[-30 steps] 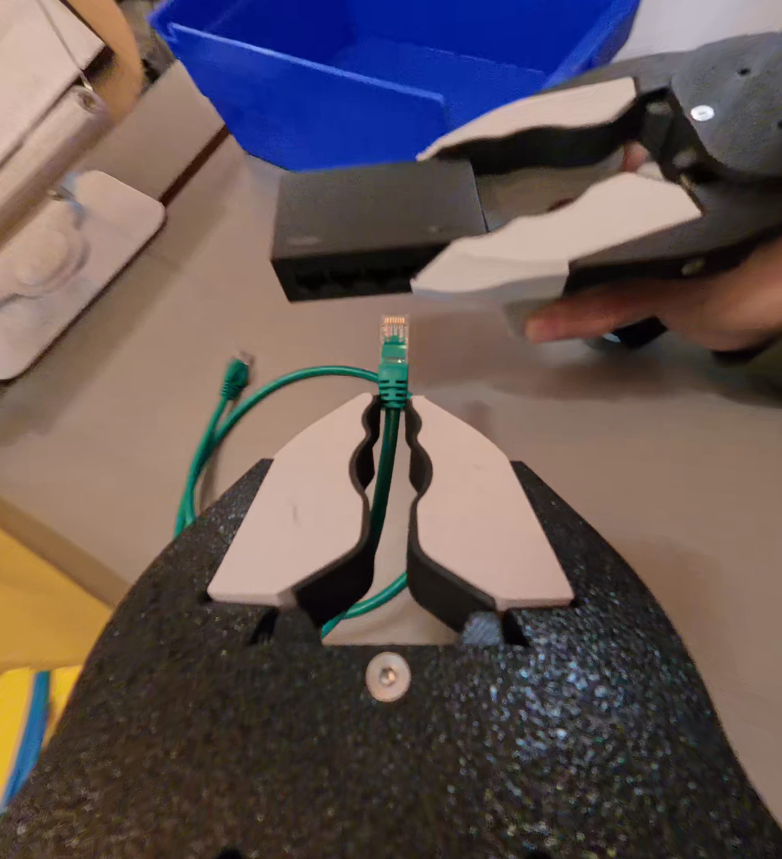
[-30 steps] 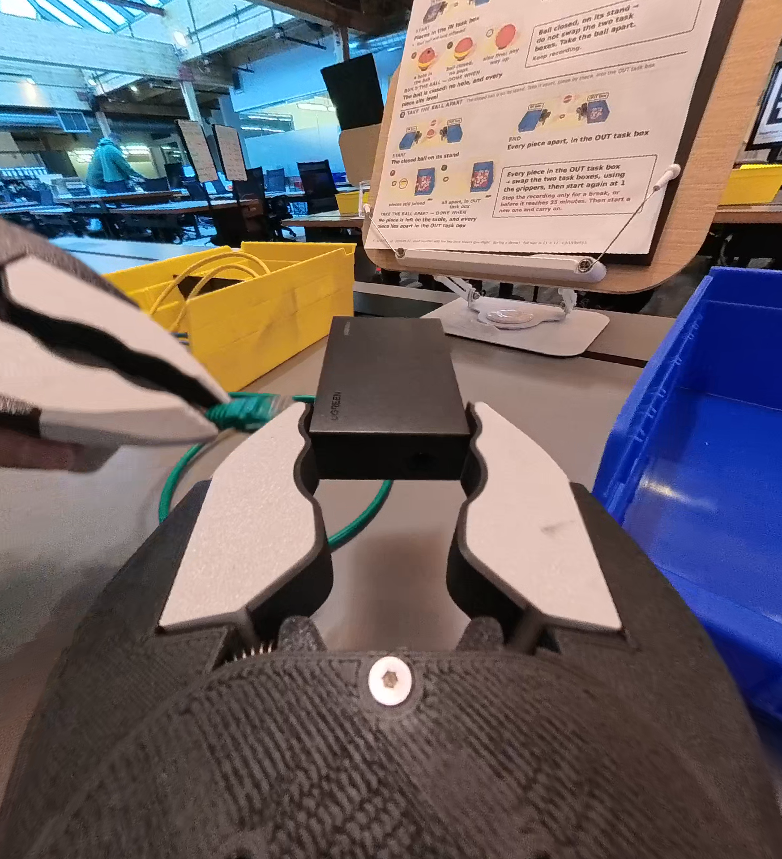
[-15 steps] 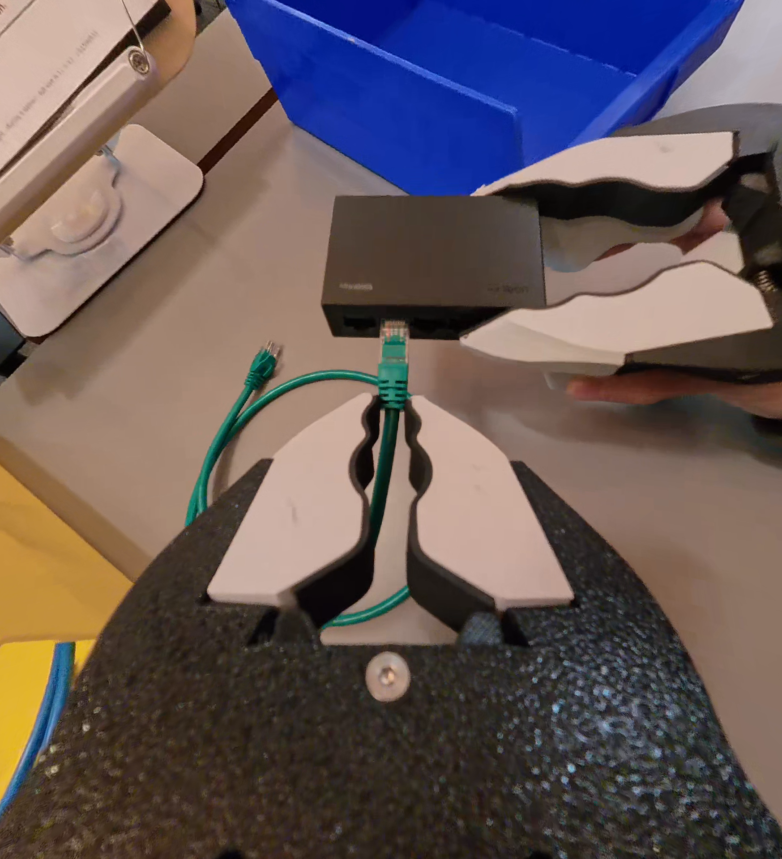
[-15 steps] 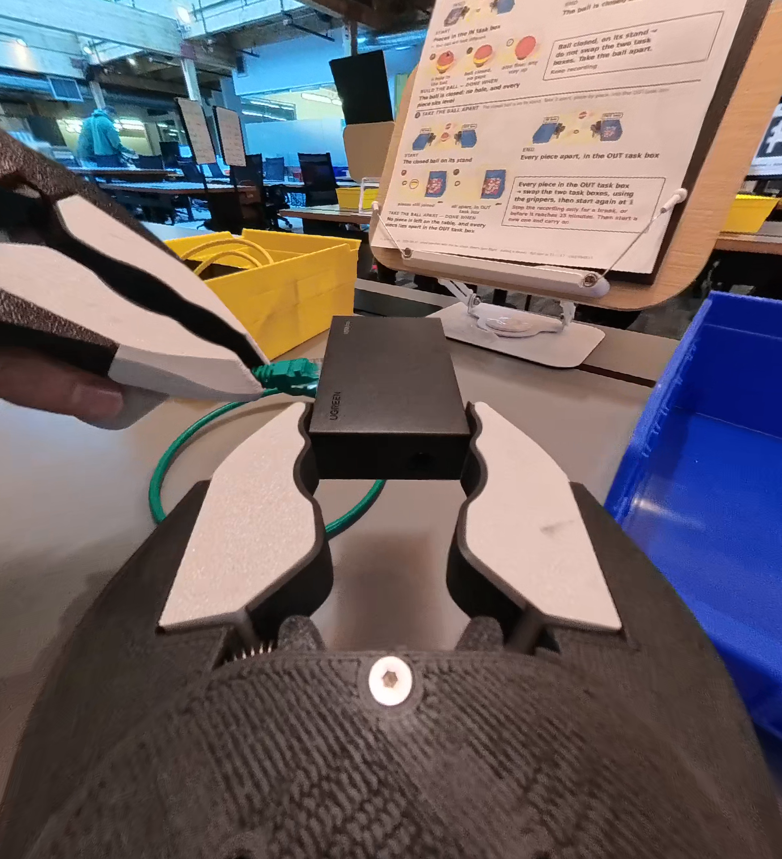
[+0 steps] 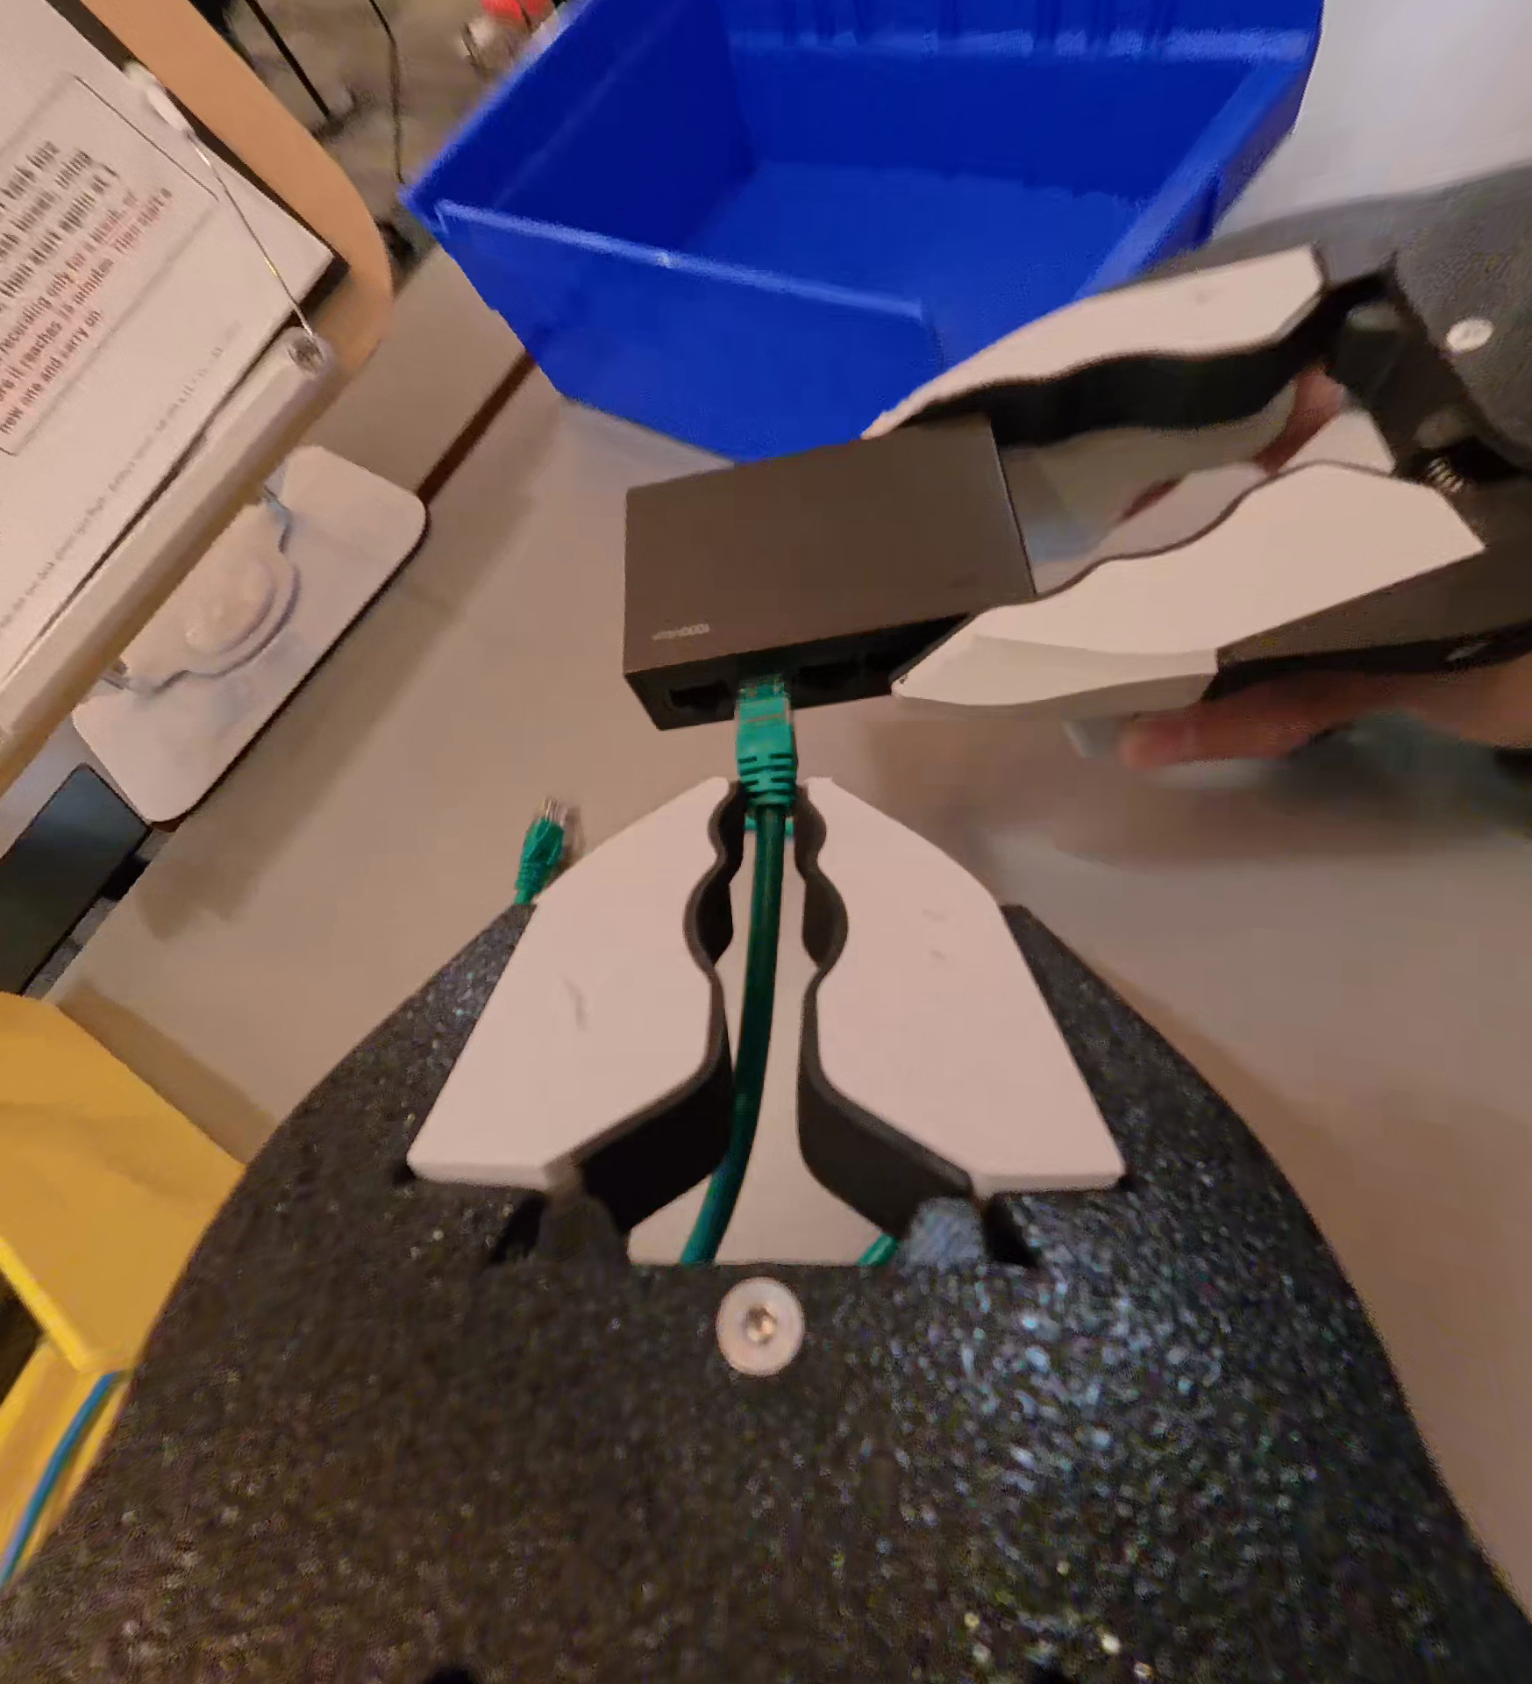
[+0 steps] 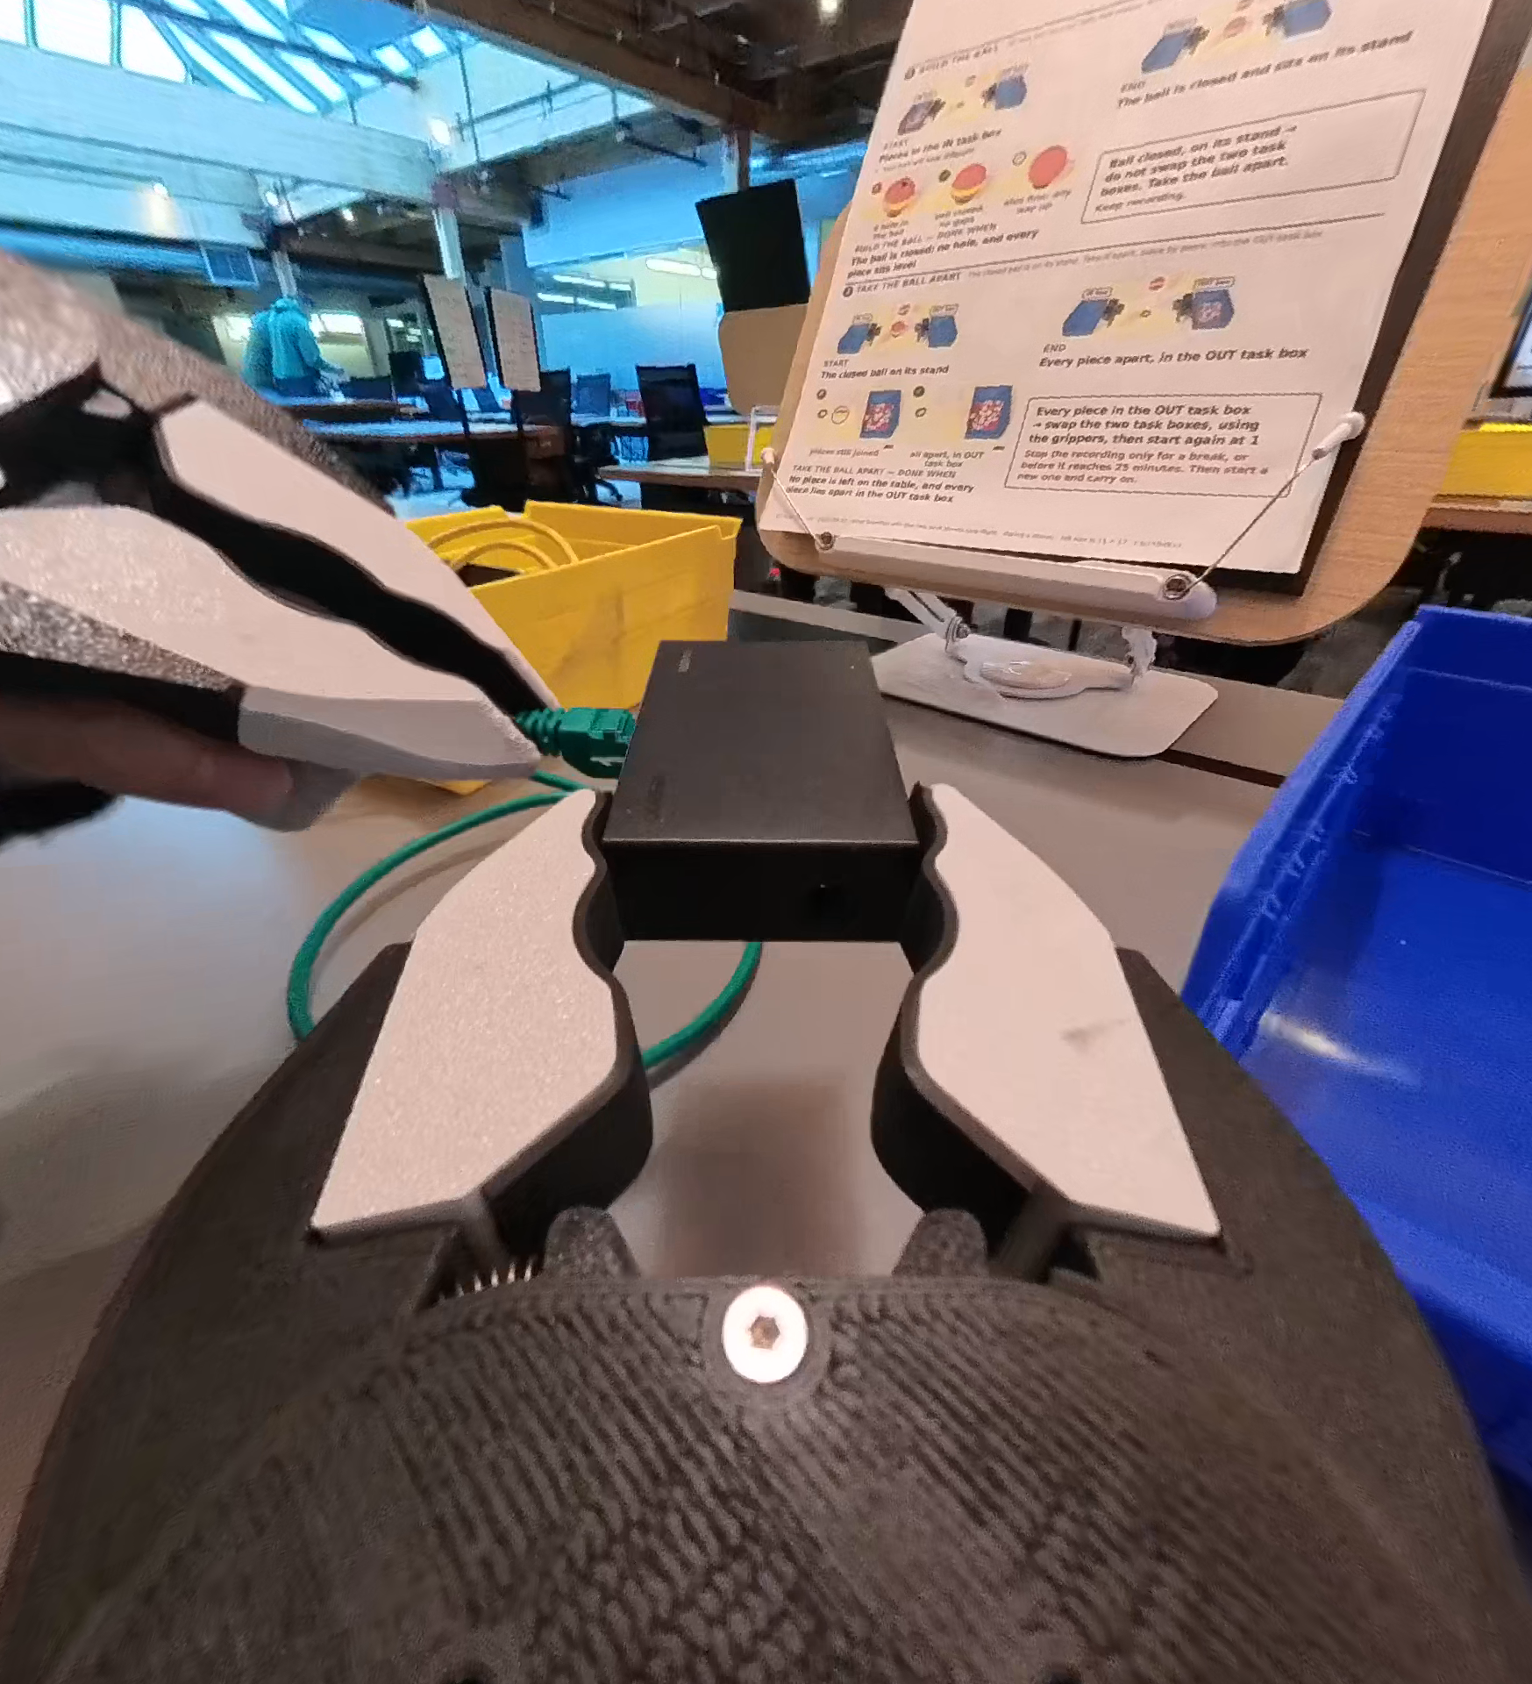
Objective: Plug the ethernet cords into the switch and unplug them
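My left gripper (image 5: 766, 791) is shut on a green ethernet cord (image 5: 757, 984) just behind its plug (image 5: 764, 729). The plug's tip sits in a port on the front face of the black switch (image 5: 821, 547). My right gripper (image 6: 757, 811) is shut on the switch (image 6: 757, 747) and holds it above the grey table; it also shows in the left wrist view (image 5: 971, 547). The left gripper shows in the right wrist view (image 6: 525, 729) with the plug (image 6: 584, 734) at the switch's left side. The cord's other plug (image 5: 541, 847) lies loose on the table.
A blue bin (image 5: 835, 210) stands behind the switch, on the right in the right wrist view (image 6: 1427, 911). A yellow bin (image 6: 598, 583) with cords is at the far left. A clipboard stand with an instruction sheet (image 6: 1108, 301) stands at the back of the table (image 5: 1245, 911).
The plug was a short way in front of the switch a second ago. The two grippers have closed the gap, and the plug's tip is now in a port.
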`<state>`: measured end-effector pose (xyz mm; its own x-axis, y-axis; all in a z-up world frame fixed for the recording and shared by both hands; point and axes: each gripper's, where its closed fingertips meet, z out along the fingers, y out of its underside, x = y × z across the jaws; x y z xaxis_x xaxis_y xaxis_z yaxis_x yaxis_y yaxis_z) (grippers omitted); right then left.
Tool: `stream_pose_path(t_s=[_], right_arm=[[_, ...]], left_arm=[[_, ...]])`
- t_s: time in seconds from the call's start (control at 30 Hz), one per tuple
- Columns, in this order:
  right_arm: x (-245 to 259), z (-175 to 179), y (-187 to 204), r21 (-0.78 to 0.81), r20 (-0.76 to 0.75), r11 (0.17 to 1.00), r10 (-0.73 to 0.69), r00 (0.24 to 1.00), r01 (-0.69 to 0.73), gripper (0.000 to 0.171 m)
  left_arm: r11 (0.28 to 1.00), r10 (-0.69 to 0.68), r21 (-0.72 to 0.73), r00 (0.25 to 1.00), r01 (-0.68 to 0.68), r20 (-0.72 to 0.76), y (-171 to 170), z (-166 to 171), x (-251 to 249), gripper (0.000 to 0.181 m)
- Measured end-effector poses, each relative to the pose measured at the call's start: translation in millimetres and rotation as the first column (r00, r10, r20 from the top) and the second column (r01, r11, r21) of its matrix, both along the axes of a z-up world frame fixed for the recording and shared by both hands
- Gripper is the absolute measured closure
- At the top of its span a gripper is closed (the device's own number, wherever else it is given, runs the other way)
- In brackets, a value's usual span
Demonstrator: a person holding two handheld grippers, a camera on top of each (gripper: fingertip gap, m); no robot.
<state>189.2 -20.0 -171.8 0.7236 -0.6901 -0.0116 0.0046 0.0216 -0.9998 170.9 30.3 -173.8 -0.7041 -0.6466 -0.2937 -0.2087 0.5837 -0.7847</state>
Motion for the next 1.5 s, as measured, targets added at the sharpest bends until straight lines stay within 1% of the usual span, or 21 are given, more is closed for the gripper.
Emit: stream_pose_path(t_s=[0.03,0.1,0.17,0.3,0.4,0.53,0.63,0.7,0.77,0.83,0.9,0.93,1.0,1.07,1.13,1.17,1.23,1.3,1.37,1.4,1.5], right_arm=[[0,1,-1,0.017,-0.008,1.0,0.008,1.0,-0.008,0.109],[1,2,-3,0.032,-0.008,0.999,0.001,1.0,-0.001,0.109],[2,2,-5,0.044,-0.014,0.999,-0.005,1.0,0.005,0.109],[3,4,-9,0.079,-0.024,0.997,-0.005,1.0,0.007,0.109],[3,6,-11,0.102,-0.028,0.995,0.001,1.0,0.002,0.109],[4,5,-12,0.11,-0.04,0.994,0.008,0.999,-0.003,0.109],[7,4,-15,0.105,-0.05,0.994,-0.023,0.998,0.028,0.109],[8,5,-16,0.13,-0.061,0.991,-0.004,0.998,0.012,0.109],[8,7,-20,0.16,-0.068,0.987,0.001,0.998,0.01,0.109],[13,5,-27,0.165,-0.085,0.985,-0.04,0.996,0.053,0.109],[15,5,-32,0.143,-0.072,0.987,-0.061,0.996,0.071,0.109],[16,5,-34,0.131,-0.065,0.988,-0.077,0.995,0.085,0.109],[16,3,-32,0.125,-0.077,0.99,-0.061,0.995,0.07,0.11],[17,3,-32,0.128,-0.083,0.989,-0.059,0.995,0.07,0.11],[17,2,-32,0.129,-0.087,0.99,-0.051,0.995,0.062,0.11],[17,3,-31,0.128,-0.087,0.99,-0.044,0.995,0.055,0.11],[16,2,-29,0.125,-0.085,0.991,-0.033,0.996,0.044,0.11],[15,2,-28,0.115,-0.083,0.993,-0.027,0.996,0.036,0.11],[14,2,-26,0.106,-0.078,0.994,-0.022,0.997,0.03,0.11],[13,2,-26,0.103,-0.074,0.994,-0.019,0.997,0.026,0.11],[13,2,-26,0.103,-0.072,0.994,-0.018,0.997,0.025,0.11]], left_arm=[[0.999,0.007,-0.036,1.0,-0.006,0.027,-2,3,0,0.172],[0.995,0.029,-0.093,0.997,-0.022,0.077,-5,7,2,0.172],[0.99,0.047,-0.135,0.994,-0.034,0.095,-8,5,3,0.172],[0.942,0.075,-0.332,0.993,-0.041,0.09,-14,7,5,0.172],[0.913,0.087,-0.406,0.991,-0.038,0.103,-16,7,5,0.172],[0.896,0.121,-0.441,0.983,-0.048,0.139,-17,11,7,0.172],[0.929,0.13,-0.365,0.979,-0.065,0.156,-19,5,11,0.172],[0.945,0.109,-0.323,0.977,-0.044,0.184,-21,8,10,0.171],[0.949,0.075,-0.317,0.979,-0.011,0.19,-22,14,5,0.17],[0.938,0.049,-0.346,0.981,0.02,0.19,-17,24,-3,0.16],[0.932,0.075,-0.362,0.977,0.002,0.199,6,37,-5,0.158],[0.936,0.105,-0.351,0.974,-0.03,0.199,24,41,-3,0.158],[0.944,0.203,-0.294,0.964,-0.148,0.169,73,39,8,0.158],[0.949,0.266,-0.194,0.961,-0.248,0.071,124,20,15,0.157],[0.943,0.321,-0.068,0.945,-0.325,-0.065,168,-9,15,0.15],[0.943,0.328,-0.02,0.939,-0.332,-0.105,184,-22,14,0.151],[0.925,0.379,0.073,0.916,-0.372,-0.13,213,-41,14,0.151],[0.91,0.407,0.158,0.901,-0.384,-0.151,232,-56,12,0.15],[0.889,0.447,0.187,0.883,-0.419,-0.145,242,-59,15,0.149],[0.885,0.456,0.179,0.88,-0.431,-0.136,242,-57,17,0.148],[0.889,0.436,0.168,0.9,-0.425,-0.03,237,-42,25,0.15]])
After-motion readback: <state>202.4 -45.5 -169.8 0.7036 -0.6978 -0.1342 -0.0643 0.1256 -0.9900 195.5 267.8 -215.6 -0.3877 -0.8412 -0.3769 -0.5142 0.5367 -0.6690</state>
